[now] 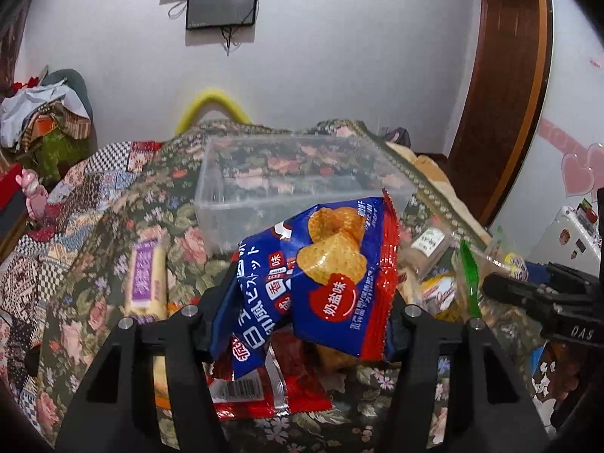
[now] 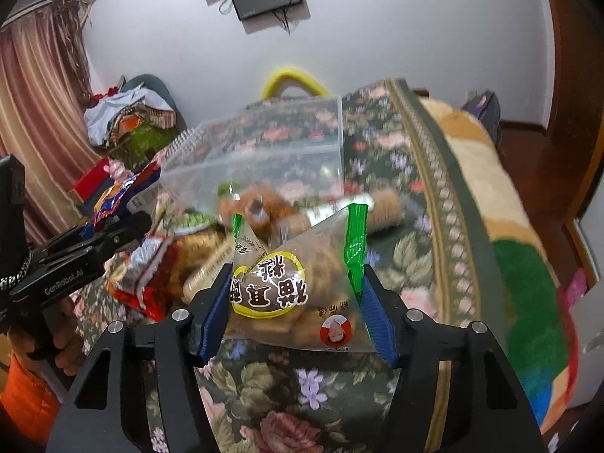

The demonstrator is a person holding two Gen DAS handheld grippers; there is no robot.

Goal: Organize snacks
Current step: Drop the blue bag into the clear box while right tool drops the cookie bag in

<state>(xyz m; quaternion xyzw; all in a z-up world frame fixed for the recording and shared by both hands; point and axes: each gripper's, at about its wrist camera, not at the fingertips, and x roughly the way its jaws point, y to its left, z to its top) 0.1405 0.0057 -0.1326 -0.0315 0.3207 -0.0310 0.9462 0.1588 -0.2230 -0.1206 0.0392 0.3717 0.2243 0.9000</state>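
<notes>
My left gripper (image 1: 302, 321) is shut on a blue and red cracker packet (image 1: 324, 279) and holds it above the flowered cloth, just in front of a clear plastic box (image 1: 302, 185). My right gripper (image 2: 298, 313) is shut on a clear packet with green edges and a yellow-ringed brown label (image 2: 298, 283), lifted above the cloth. The clear box (image 2: 264, 158) shows in the right wrist view behind that packet. The right gripper (image 1: 536, 294) shows at the right edge of the left wrist view, and the left gripper (image 2: 75, 256) at the left of the right wrist view.
A red packet (image 1: 264, 389) lies under the left gripper. A purple-labelled yellow bar (image 1: 145, 279) lies to its left. Several loose snacks (image 2: 158, 264) lie between the grippers. A brown roll snack (image 2: 385, 207) lies beyond. The cloth-covered surface drops off at the right (image 2: 472, 226).
</notes>
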